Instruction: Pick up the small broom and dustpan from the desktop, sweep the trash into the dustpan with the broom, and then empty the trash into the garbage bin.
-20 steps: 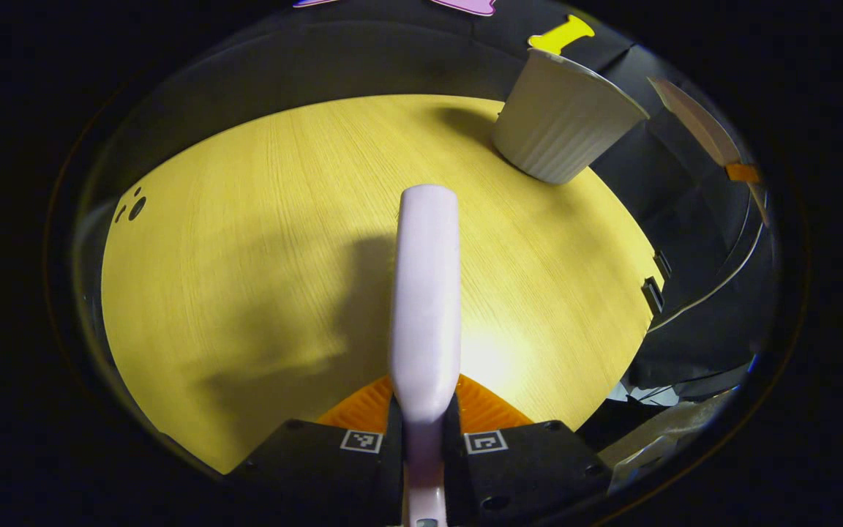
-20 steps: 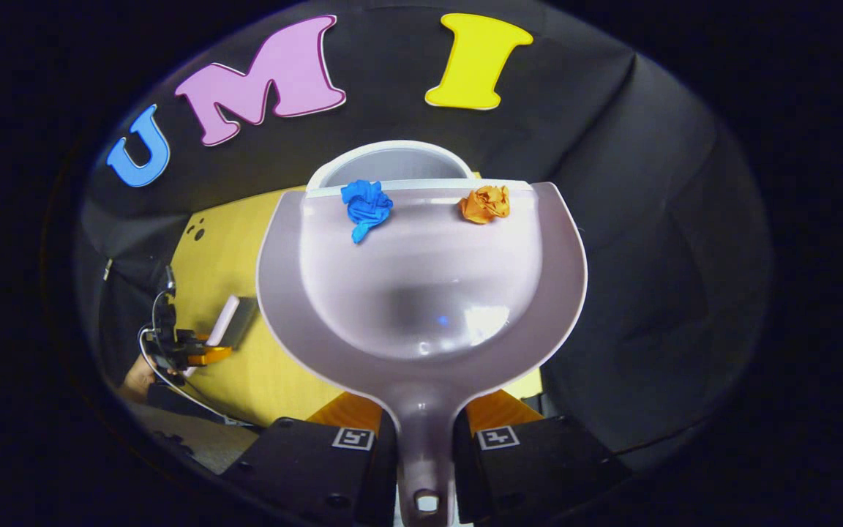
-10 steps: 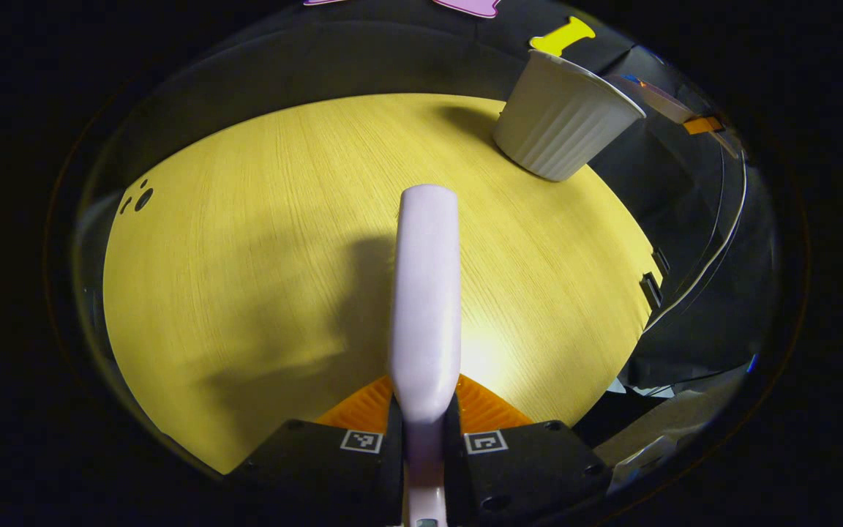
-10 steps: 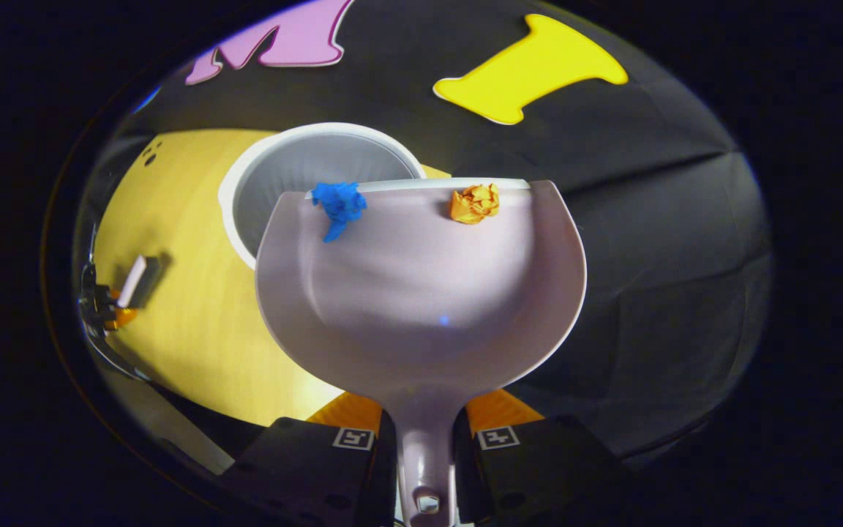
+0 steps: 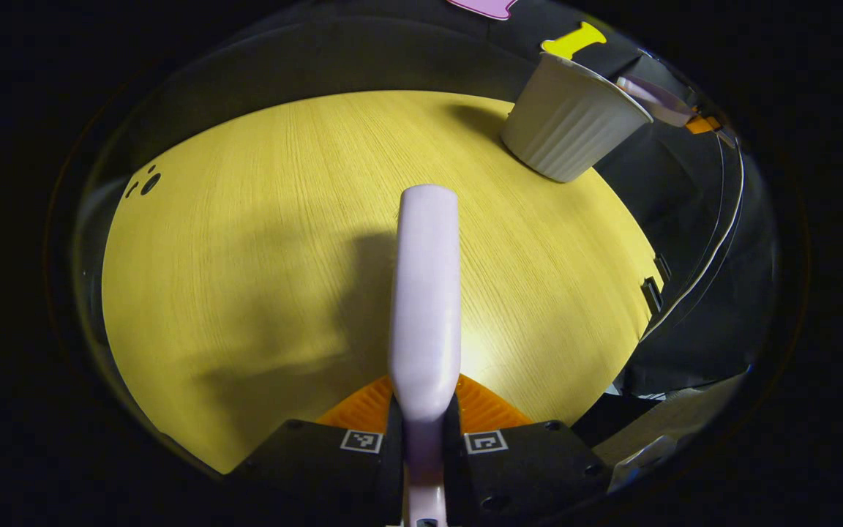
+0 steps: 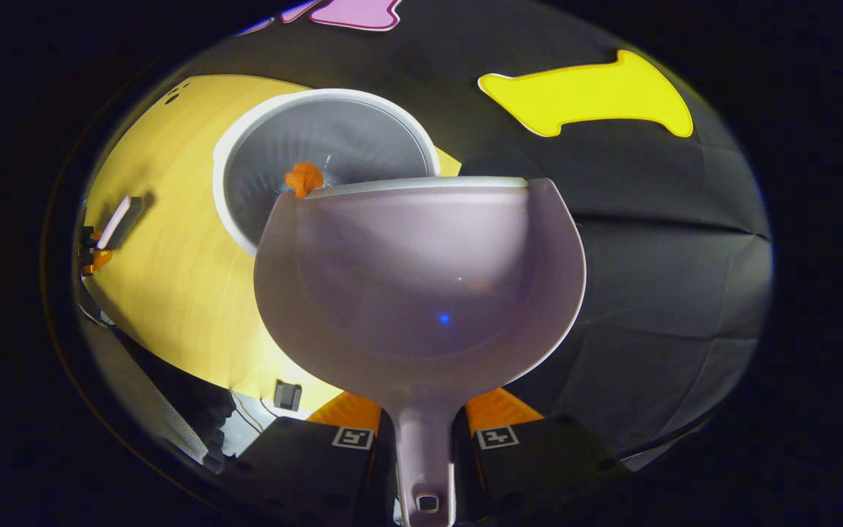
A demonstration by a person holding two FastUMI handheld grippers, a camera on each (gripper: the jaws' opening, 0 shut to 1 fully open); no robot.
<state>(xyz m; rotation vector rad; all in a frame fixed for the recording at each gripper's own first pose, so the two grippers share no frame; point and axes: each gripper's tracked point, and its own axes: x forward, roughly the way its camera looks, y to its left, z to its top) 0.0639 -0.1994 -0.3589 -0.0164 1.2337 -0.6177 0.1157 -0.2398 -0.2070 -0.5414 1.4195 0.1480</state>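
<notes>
In the right gripper view, the right gripper (image 6: 424,432) is clamped on the handle of the pale lilac dustpan (image 6: 421,293), its 2 fingers pressing the stem from either side. The pan is tipped forward with its front lip over the near rim of the white garbage bin (image 6: 319,157). Just past that lip, inside the bin, sits 1 orange paper ball (image 6: 304,178). The bin stands on the yellow wooden desktop (image 6: 165,249), at its far edge by the black cloth wall.

In the left gripper view, the left gripper (image 5: 424,432) is closed on the lilac broom (image 5: 425,293), both fingers gripping its handle; the broom juts forward over the desktop (image 5: 246,241), well apart from the ribbed bin (image 5: 568,128). At the bin's rim, the dustpan's edge (image 5: 652,99) shows.
</notes>
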